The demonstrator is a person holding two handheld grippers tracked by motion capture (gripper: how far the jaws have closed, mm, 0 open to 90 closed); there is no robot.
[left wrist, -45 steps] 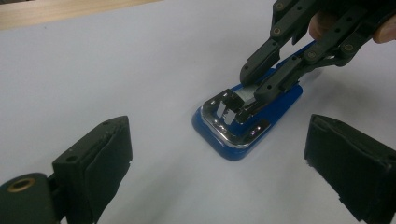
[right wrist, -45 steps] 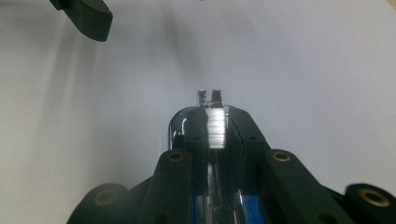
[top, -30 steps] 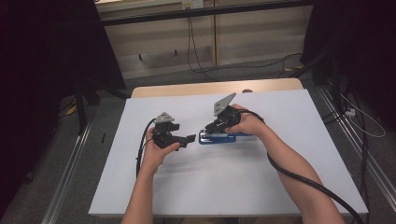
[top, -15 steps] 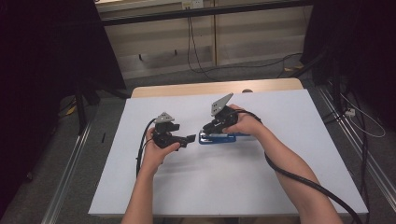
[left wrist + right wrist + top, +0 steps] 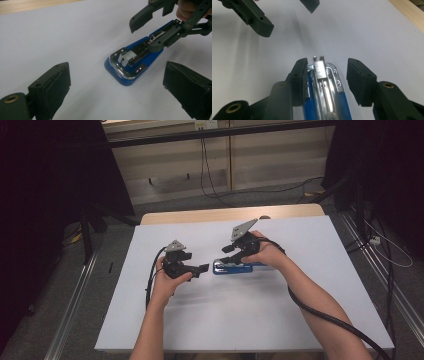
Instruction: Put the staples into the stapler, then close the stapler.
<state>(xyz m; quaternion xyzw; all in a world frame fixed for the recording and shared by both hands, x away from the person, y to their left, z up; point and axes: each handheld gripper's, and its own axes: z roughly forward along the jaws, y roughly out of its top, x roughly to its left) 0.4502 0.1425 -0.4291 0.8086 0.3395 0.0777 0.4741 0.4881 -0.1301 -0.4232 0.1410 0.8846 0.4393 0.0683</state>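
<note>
While we look down from the high view, we find the blue stapler (image 5: 235, 268) lying flat near the middle of the white table (image 5: 310, 320), and we place everything else relative to it. Our right gripper (image 5: 231, 261) sits over the stapler's rear half, coming in from the stapler's right side. In the right gripper view its jaws have just been opening: one pad (image 5: 300, 80) is against the stapler's (image 5: 325, 100) side or just beside it, the other pad stands clear of the opposite side, and the chrome staple channel runs between them, so the grip is released rather than clamped. Our left gripper (image 5: 204, 268) sits just to the left of the stapler's nose, apart from it. In the left gripper view its jaws gape wide with nothing between them, the stapler's (image 5: 135, 62) open front end lying ahead on the bare table, with the right gripper (image 5: 147, 32) over the stapler's far end.
</note>
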